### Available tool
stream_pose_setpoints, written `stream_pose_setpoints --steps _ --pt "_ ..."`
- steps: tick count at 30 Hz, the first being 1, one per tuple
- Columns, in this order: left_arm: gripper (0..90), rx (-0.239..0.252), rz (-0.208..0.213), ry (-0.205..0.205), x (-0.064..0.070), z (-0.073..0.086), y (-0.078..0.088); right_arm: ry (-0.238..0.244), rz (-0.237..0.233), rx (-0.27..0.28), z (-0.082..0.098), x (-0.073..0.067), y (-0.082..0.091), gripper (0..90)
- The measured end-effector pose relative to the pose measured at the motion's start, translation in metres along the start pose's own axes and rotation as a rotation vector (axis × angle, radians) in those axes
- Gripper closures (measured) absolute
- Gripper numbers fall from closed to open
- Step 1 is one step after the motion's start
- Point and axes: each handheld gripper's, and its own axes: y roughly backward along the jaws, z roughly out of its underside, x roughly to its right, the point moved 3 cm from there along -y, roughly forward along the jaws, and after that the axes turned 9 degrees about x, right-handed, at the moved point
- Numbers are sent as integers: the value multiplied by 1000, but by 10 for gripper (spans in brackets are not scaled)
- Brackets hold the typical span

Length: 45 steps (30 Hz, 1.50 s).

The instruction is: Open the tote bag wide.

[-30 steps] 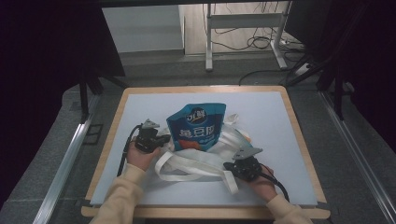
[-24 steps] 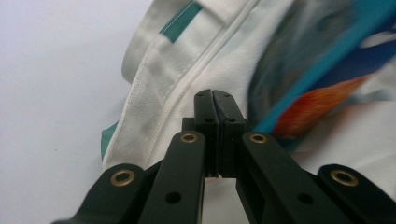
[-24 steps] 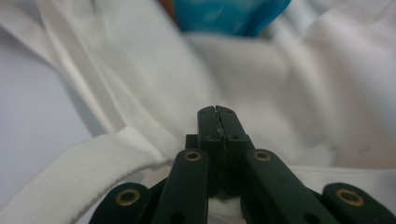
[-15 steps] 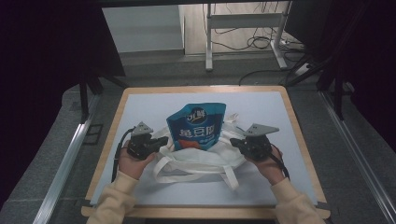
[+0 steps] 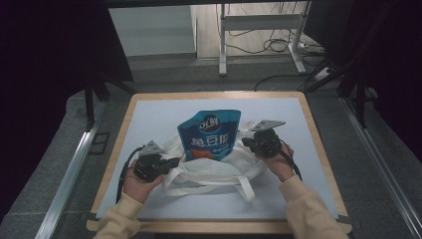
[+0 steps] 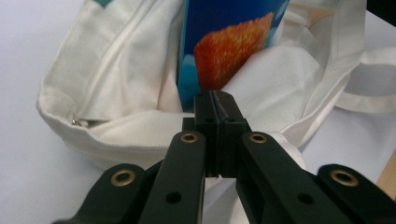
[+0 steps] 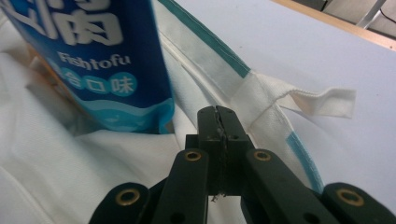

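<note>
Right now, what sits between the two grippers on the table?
In the high view, the white cloth bag with the blue snack pouch standing in it lies between the left gripper and right gripper.

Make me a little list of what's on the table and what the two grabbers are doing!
Table: wooden-edged board with a pale top
Bag: white cloth tote bag lying open, handles spread toward the person
Snack: blue snack pouch with an orange picture, its lower end tucked into the bag's mouth
Left gripper: jaws shut, at the bag's left edge; whether cloth is pinched is hard to tell
Right gripper: jaws shut, at the bag's right edge beside the pouch
Zipper: a zip pull shows inside the bag
</note>
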Motion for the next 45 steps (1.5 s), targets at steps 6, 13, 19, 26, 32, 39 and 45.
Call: stream_pose_setpoints --steps 6,13,19,26,32,39,45 --pt "895 -14 7 0 1 3 -4 -14 12 -13 4 6 -5 887" --pt "895 -42 16 -3 4 8 -10 -23 22 -20 7 13 -7 887" --pt "895 -64 21 -1 4 14 -13 -30 40 -45 11 21 -12 887" --pt "896 -94 27 -1 8 25 -19 -34 60 -62 15 29 -21 888" --pt "896 -113 26 -7 8 30 -22 -23 75 -86 16 33 -29 888" --pt "897 -123 33 1 7 36 -24 -29 81 -98 21 37 -37 889" --pt "897 -118 39 6 6 35 -24 -44 75 -91 22 38 -39 889"
